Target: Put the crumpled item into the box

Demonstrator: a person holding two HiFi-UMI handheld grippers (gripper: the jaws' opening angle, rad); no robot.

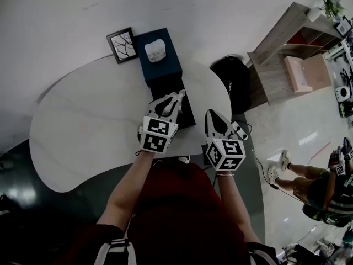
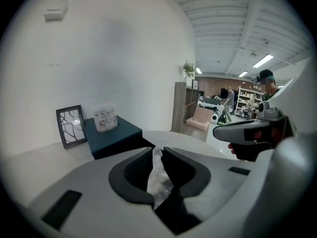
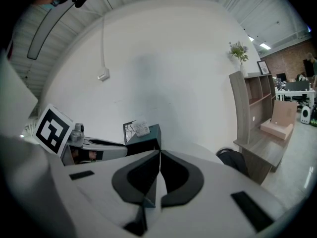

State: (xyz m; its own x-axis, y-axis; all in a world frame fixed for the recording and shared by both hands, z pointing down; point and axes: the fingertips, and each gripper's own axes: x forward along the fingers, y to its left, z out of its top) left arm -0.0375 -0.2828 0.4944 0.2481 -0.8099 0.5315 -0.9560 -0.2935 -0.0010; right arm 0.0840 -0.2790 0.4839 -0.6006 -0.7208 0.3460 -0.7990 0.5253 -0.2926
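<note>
A crumpled white paper (image 2: 159, 175) is pinched between the jaws of my left gripper (image 2: 158, 157), which is shut on it. In the head view the left gripper (image 1: 176, 98) hovers over the black front part of the dark blue box (image 1: 160, 65) at the back of the white table (image 1: 83, 131). A small white pack (image 1: 155, 51) sits on the box's blue top (image 2: 116, 135). My right gripper (image 1: 211, 115) is held just right of the left one, above the table's front right edge. Its jaws (image 3: 159, 155) are shut with nothing between them.
A framed picture (image 1: 122, 44) leans against the wall left of the box. A black round object (image 1: 231, 76) and a wooden shelf unit (image 1: 292, 54) stand right of the table. Another person (image 1: 320, 186) sits on the floor at far right.
</note>
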